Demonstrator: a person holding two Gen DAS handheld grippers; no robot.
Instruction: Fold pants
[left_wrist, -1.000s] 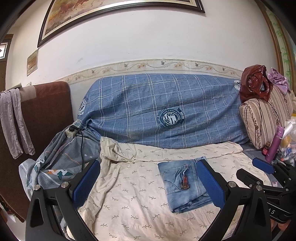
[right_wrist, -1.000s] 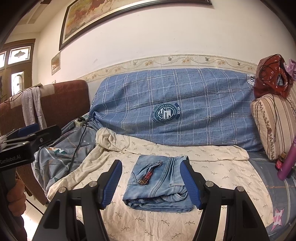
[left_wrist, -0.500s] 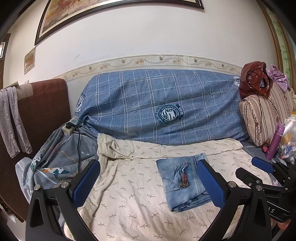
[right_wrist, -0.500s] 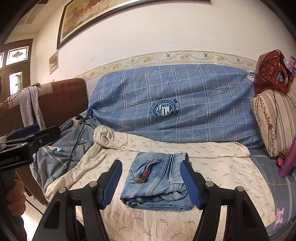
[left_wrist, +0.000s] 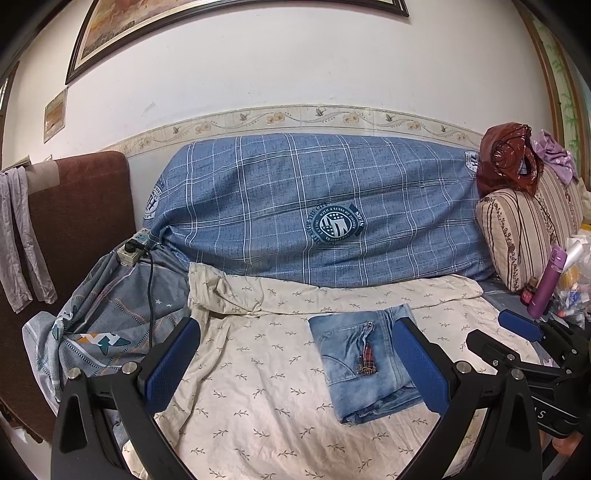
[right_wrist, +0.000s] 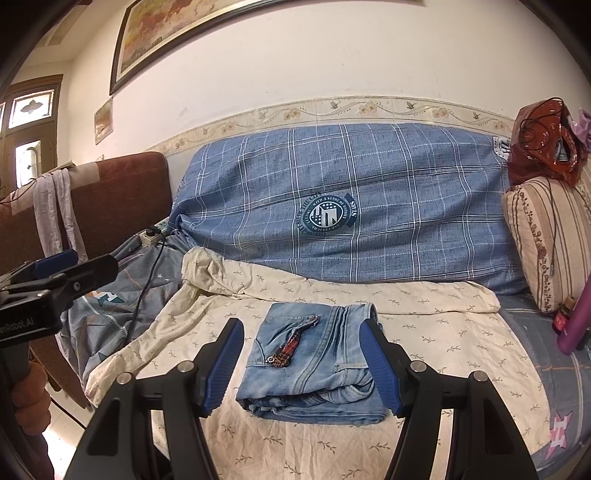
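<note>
Already the denim pants (right_wrist: 314, 362) are lying folded on the cream sheet (right_wrist: 443, 332) of the sofa. Both left tongs (left_wrist: 295, 365) and right tongs (right_wrist: 303, 365) are hanging wide apart, holding nothing. Denim seems thick, limp; gripping the stacked edges looks safest.

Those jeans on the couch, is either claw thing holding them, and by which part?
Nothing is held. The folded jeans lie free on the sheet; left gripper and right gripper are both open, apart from them.
</note>
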